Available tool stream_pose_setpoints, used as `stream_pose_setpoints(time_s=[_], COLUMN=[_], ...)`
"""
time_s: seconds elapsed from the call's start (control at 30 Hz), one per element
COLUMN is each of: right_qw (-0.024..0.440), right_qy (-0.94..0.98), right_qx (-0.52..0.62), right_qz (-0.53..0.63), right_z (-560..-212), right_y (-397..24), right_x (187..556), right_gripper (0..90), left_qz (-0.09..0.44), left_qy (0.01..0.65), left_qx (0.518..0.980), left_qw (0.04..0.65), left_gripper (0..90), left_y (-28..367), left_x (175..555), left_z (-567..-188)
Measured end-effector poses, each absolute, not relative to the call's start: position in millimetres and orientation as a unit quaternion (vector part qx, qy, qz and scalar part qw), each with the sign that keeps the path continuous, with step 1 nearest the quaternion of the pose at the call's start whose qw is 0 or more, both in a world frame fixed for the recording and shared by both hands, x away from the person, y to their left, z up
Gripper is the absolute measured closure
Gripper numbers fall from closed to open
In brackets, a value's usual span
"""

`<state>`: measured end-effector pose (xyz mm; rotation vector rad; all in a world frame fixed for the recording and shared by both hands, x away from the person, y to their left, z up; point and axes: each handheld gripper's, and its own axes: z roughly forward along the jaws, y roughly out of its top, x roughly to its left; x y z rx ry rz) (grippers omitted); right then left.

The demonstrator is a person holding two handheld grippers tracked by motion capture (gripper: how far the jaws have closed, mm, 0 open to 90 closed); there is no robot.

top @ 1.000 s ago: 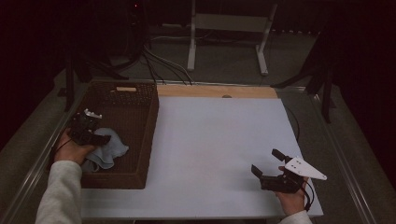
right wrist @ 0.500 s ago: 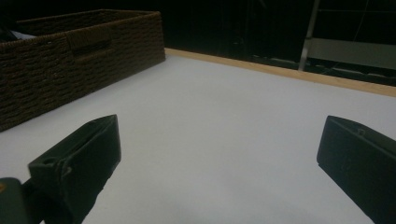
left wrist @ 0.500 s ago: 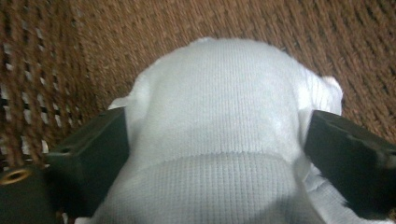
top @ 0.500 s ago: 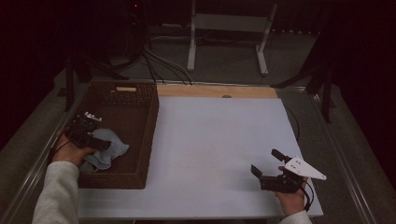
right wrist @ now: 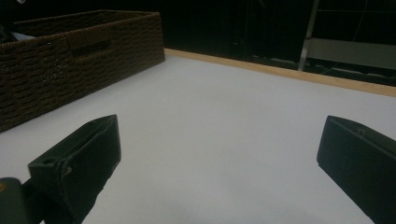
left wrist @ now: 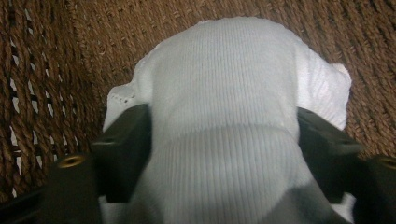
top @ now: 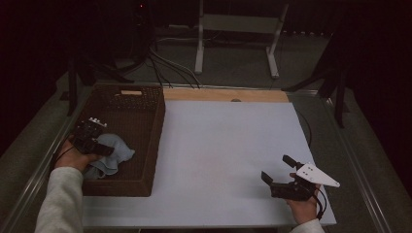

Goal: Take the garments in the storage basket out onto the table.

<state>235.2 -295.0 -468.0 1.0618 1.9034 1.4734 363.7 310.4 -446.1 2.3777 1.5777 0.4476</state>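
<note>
A pale, ribbed cloth (top: 118,155) lies in the near part of a brown wicker basket (top: 158,127). My left gripper (top: 99,148) reaches into the basket from the left, on the cloth. In the left gripper view the cloth (left wrist: 224,70) bulges up between the two black jaws, which press on both its sides. The jaws have just been closing with the cloth between them, so my left gripper (left wrist: 224,126) is shut on it. My right gripper (top: 276,167) rests at the table's near right, open, with nothing between its jaws (right wrist: 219,135).
The basket (right wrist: 70,51) stands along the left side of the white table top (top: 223,145). A wooden strip (top: 228,95) runs along the table's far edge. Beyond it are cables and a white stand (top: 199,43) on the dark floor.
The cloth has bunched slightly under my left gripper. Both hands stay where they were, and the right gripper is unchanged.
</note>
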Motion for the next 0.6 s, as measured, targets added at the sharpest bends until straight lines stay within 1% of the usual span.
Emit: stream_pose_setpoints(time_s=[0.1, 0.17, 0.33, 0.6], right_qw=[0.252, 0.253, 0.254, 0.254], right_qy=[0.700, 0.699, 0.699, 0.699], right_qx=[0.391, 0.391, 0.392, 0.392], right_qz=[0.542, 0.542, 0.542, 0.542], right_z=[-468, -468, -468, -468], right_y=[-295, -295, -296, -296], right_x=[235, 235, 235, 235], right_gripper=[0.0, 0.1, 0.0, 0.0], left_qz=[0.152, 0.147, 0.147, 0.157], left_qy=[0.540, 0.544, 0.543, 0.547], left_qx=[0.817, 0.815, 0.813, 0.804], left_qw=[0.132, 0.136, 0.147, 0.172], left_gripper=[45.0, 50.4, 55.2, 57.2], left_y=[310, 310, 311, 313], left_x=[364, 364, 363, 361], left_z=[-444, -442, -440, -434])
